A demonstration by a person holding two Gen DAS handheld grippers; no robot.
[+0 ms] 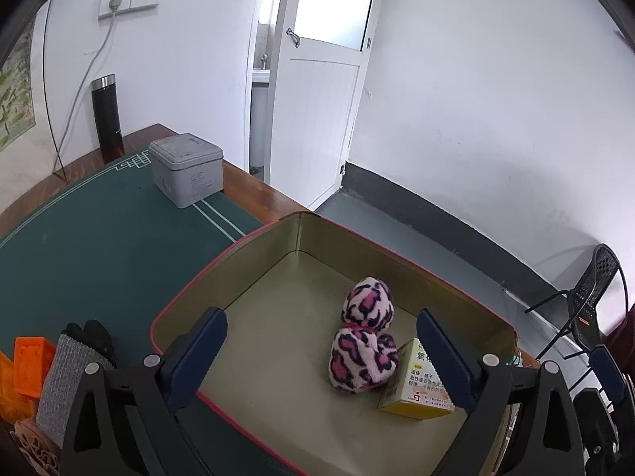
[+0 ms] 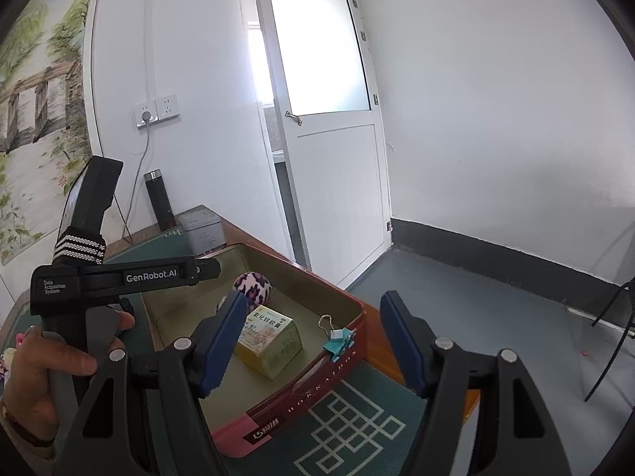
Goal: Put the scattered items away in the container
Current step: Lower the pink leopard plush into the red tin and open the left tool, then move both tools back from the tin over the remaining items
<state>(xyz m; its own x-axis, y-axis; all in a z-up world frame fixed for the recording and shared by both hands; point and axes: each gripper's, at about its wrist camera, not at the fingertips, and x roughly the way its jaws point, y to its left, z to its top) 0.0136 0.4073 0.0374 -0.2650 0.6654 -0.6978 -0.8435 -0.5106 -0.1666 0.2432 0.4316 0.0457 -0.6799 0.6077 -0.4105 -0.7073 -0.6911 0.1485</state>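
A red tin (image 1: 238, 244) with a gold inside stands open on the green mat. A pink leopard-print plush toy (image 1: 367, 341) lies on its floor, touching a yellow medicine box (image 1: 416, 388). My left gripper (image 1: 321, 319) hangs open above the tin, its pads apart from the toy. In the right wrist view the tin (image 2: 317, 388) holds the plush toy (image 2: 254, 283) and the box (image 2: 274, 341). A teal binder clip (image 2: 337, 339) sits on the tin's near rim. My right gripper (image 2: 313, 301) is open and empty at the tin's front. A hand (image 2: 47, 361) holds the left gripper's handle.
On the mat (image 1: 99, 230) to the tin's left lie an orange block (image 1: 31, 361) and a grey-and-black sock (image 1: 75, 361). A grey lidded tin (image 1: 186, 168) and a black flask (image 1: 106, 117) stand at the back. The table edge runs behind the tin; a black chair (image 1: 587, 309) is at the right.
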